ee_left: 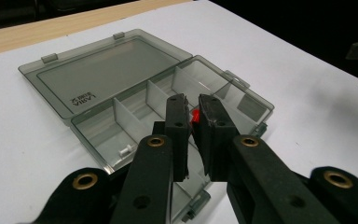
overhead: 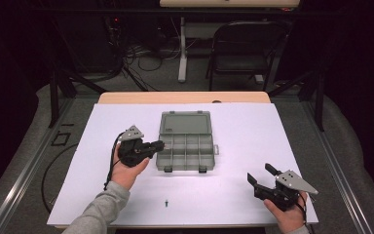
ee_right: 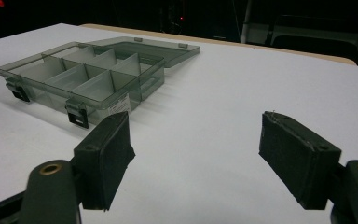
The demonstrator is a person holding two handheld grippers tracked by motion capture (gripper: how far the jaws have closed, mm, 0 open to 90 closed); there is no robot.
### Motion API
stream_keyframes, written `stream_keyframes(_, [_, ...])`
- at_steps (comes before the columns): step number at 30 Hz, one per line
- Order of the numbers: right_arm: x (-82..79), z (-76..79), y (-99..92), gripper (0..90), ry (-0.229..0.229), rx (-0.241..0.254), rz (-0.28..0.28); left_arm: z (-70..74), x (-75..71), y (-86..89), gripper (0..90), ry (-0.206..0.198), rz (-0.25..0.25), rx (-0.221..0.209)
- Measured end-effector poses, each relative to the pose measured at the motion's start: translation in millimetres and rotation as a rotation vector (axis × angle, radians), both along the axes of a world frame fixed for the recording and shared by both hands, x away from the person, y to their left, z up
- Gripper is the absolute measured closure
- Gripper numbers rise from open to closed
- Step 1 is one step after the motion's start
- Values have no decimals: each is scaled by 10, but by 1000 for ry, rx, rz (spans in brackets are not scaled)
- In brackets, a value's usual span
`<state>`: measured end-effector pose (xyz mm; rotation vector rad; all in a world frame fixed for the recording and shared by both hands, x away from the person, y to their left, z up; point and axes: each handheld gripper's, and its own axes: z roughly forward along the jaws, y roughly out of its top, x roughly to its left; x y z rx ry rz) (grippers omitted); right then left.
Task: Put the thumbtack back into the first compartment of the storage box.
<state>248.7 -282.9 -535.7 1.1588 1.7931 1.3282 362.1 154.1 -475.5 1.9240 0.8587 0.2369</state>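
Note:
An open smoky-grey compartment box (overhead: 185, 169) lies mid-table with its lid (overhead: 185, 123) folded flat behind it. My left gripper (overhead: 159, 145) hovers over the box's left compartments, shut on a small red part (ee_left: 195, 116) pinched between its pads (ee_left: 177, 112). In the left gripper view the box (ee_left: 87, 136) sits below the jaws, and a tiny white piece (ee_left: 126, 150) rests in one near compartment. My right gripper (overhead: 261, 174) rests low at the front right, jaws wide open with nothing between them (ee_right: 198, 126), and it faces the box (ee_right: 107, 100).
A small dark screw (overhead: 166, 202) lies on the white sheet (overhead: 233, 195) near the front edge, between the hands. The wooden table edge (overhead: 185, 97) runs along the back. Beyond it stand a folding chair (overhead: 243, 48) and floor cables (overhead: 146, 58).

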Motion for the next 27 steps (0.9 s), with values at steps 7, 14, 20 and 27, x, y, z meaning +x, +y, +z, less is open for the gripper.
stream_keyframes(7, [6,-5,4,243,0,1,4,-65,196,-86,828,21,20,29])
stream_keyframes(14, [1,-1,-5,243,7,-3,5,-155,356,-182,829,38,50,61])
stream_keyframes(20, [0,-1,-4,243,7,-1,7,-261,486,-227,828,65,74,89])
stream_keyframes(27, [1,-1,-7,243,8,1,7,-391,599,-230,829,103,106,119])
